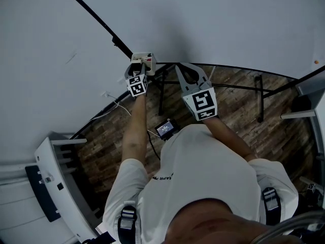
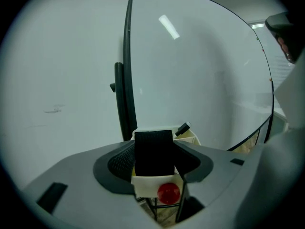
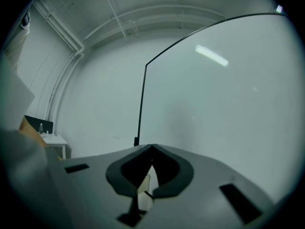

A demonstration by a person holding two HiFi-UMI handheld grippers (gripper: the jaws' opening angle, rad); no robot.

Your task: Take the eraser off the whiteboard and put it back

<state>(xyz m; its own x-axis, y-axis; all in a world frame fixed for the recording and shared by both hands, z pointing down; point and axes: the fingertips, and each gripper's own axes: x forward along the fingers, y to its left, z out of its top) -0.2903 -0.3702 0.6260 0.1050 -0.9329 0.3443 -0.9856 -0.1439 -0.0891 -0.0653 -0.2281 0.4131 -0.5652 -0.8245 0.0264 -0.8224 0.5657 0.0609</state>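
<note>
Head view: from above the person (image 1: 203, 177), looking steeply down past shoulders and arms; the whiteboard (image 1: 213, 19) fills the top of the frame, farther off.
Left gripper view: rides the left gripper (image 2: 155, 146), faces along its jaws, very close to the eraser (image 2: 153, 156) at lower centre.
Right gripper view: rides the right gripper (image 3: 151, 148), faces the whiteboard, near.
Shared: the whiteboard's black edge (image 1: 96, 20), seen in all three.

The eraser (image 2: 152, 155) was a black pad on a white body marked with a round red spot; it stood upright near the lower left corner of the whiteboard (image 2: 200, 80); it sat between the pads of the left hand-held gripper (image 2: 154, 142), both meeting its sides; the whiteboard stood upright, blank and glossy.
</note>
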